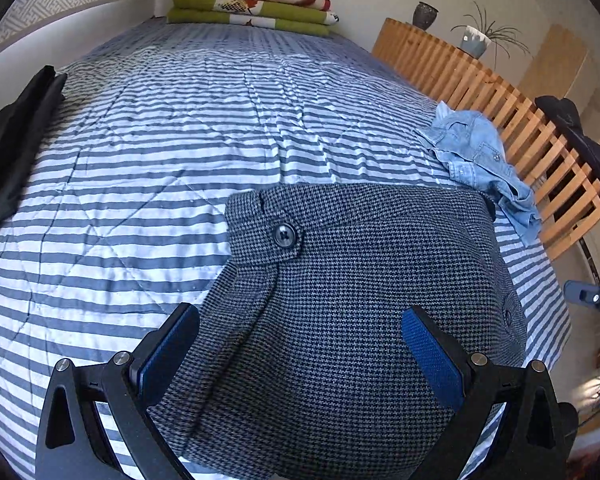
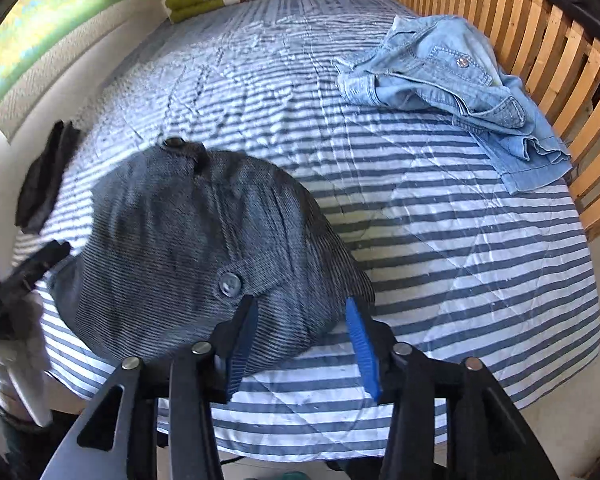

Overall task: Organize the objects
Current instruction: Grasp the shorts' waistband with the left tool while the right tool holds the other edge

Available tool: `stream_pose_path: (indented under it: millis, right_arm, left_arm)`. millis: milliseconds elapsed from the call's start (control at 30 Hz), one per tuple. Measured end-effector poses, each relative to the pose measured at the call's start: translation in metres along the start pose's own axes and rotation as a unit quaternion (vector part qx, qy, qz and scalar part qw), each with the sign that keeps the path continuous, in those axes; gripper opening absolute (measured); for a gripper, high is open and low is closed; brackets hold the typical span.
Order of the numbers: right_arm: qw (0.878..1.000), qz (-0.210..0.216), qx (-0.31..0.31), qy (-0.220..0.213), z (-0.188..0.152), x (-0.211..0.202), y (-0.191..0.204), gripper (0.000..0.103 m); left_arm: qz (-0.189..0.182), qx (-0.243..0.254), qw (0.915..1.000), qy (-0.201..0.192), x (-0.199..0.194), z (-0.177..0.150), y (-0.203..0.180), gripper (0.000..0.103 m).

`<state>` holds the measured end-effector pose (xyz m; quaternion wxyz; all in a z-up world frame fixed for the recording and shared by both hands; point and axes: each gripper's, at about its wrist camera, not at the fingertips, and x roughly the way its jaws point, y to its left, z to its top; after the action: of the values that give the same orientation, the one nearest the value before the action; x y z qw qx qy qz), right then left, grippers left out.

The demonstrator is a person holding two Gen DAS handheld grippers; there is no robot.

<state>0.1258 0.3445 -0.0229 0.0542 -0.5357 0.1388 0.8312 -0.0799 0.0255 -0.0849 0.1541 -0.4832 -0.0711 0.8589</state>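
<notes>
Folded grey houndstooth wool garment with dark buttons [image 1: 340, 300] lying flat at the near edge of the blue-and-white striped quilt [image 1: 180, 140]. Left gripper [image 1: 300, 356] hovers wide open above it, holding nothing; right gripper [image 2: 300, 344] stands partly open at the garment's edge, pads clear of the cloth. By appearance this piece is folded and set down. A crumpled light-blue denim jacket [image 2: 452, 80] beside the slatted wooden rail [image 2: 540, 52] remains unfolded; a black garment [image 1: 12, 148] lies at the far side.

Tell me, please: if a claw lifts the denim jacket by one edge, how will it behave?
The denim jacket lies crumpled in soft folds, so it will probably hang floppy. It looks like thick cloth, so likely fairly heavy. It probably drags over the striped bedspread rather than sliding.
</notes>
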Motion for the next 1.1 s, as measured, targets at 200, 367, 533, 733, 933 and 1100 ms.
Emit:
stream_pose_path:
  millis: [200,367,533,733,933,1100]
  right_arm:
    - [0.998,0.063,0.026,0.015,0.043,0.019,0.040,0.066]
    - [0.995,0.046,0.056,0.069,0.069,0.073,0.062,0.066]
    - [0.991,0.060,0.066,0.098,0.070,0.115,0.077,0.034]
    - [0.997,0.064,-0.008,0.052,0.084,0.098,0.142,0.002]
    - [0.984,0.134,-0.116,-0.026,0.106,0.038,0.272,0.002]
    - [0.959,0.182,-0.205,-0.076,0.115,-0.021,0.384,0.000]
  left_arm:
    - [-0.076,0.006,0.9960,0.047,0.026,-0.015,-0.020,0.069]
    - [-0.074,0.033,0.9958,0.042,0.022,-0.028,-0.028,0.048]
    - [-0.088,0.018,0.9952,0.041,0.016,-0.037,-0.018,0.020]
    - [-0.124,-0.020,0.9921,0.000,-0.026,-0.026,0.009,0.003]
    - [-0.130,-0.069,0.9816,-0.122,-0.121,-0.011,0.068,0.003]
    - [-0.108,-0.108,0.9677,-0.200,-0.198,-0.008,0.121,0.003]
